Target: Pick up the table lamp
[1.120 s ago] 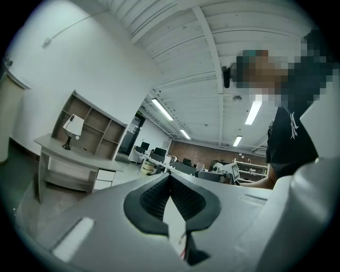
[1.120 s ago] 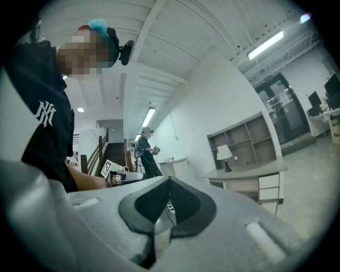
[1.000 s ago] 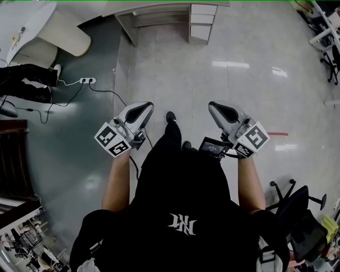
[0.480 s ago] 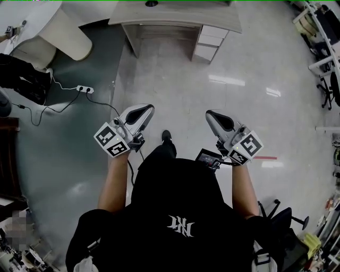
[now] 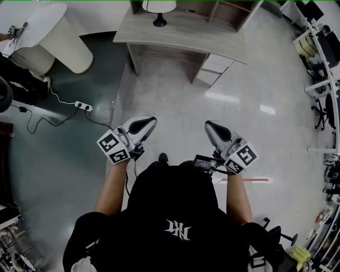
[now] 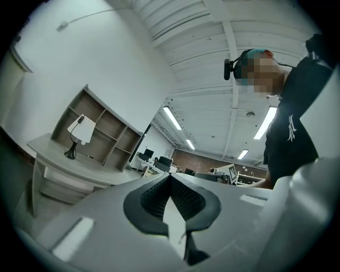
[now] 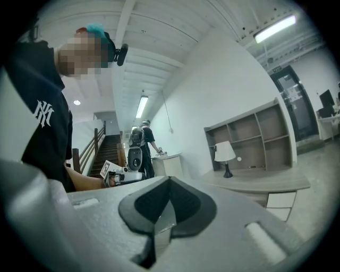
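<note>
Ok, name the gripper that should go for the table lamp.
Left, probably. The table lamp stands on the desk almost straight ahead of the left gripper; the right gripper is offset to the side. Both are shut, empty and well short of it.

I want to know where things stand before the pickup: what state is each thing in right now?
table lamp: upright on the desk, untouched.
left gripper: shut, empty, well short of the desk.
right gripper: shut, empty, well short of the desk.
desk drawers: pushed in.
power strip: lying on the floor.
</note>
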Demonstrator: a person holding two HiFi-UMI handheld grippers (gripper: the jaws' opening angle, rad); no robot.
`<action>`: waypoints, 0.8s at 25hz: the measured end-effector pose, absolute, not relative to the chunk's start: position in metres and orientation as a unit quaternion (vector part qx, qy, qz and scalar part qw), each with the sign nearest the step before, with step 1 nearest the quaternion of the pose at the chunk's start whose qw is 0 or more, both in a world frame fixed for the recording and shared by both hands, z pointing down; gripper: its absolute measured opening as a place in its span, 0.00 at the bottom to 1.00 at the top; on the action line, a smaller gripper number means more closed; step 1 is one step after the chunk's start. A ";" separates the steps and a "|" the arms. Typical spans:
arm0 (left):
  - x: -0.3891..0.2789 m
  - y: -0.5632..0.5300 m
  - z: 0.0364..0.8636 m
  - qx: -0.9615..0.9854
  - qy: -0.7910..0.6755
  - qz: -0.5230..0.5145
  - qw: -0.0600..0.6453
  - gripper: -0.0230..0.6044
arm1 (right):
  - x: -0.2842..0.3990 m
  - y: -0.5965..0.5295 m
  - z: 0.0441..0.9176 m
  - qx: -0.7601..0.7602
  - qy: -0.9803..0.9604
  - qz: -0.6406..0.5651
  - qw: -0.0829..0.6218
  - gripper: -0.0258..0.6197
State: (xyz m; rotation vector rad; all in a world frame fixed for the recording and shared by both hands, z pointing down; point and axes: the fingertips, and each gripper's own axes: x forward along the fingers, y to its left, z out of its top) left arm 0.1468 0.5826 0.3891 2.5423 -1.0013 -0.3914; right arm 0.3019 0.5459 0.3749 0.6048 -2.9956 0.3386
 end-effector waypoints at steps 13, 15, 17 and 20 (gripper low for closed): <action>0.097 0.484 0.413 0.885 -0.390 -0.145 0.209 0.04 | 0.258 0.437 0.393 0.168 -0.977 0.122 0.043 0.04; 0.092 0.463 0.414 0.882 -0.398 -0.142 0.208 0.04 | 0.253 0.412 0.397 0.160 -0.978 0.125 0.040 0.04; 0.089 0.439 0.412 0.880 -0.406 -0.137 0.206 0.04 | 0.246 0.383 0.399 0.149 -0.980 0.128 0.036 0.04; 0.090 0.400 0.407 0.878 -0.412 -0.130 0.205 0.04 | 0.238 0.339 0.395 0.129 -0.983 0.128 0.037 0.04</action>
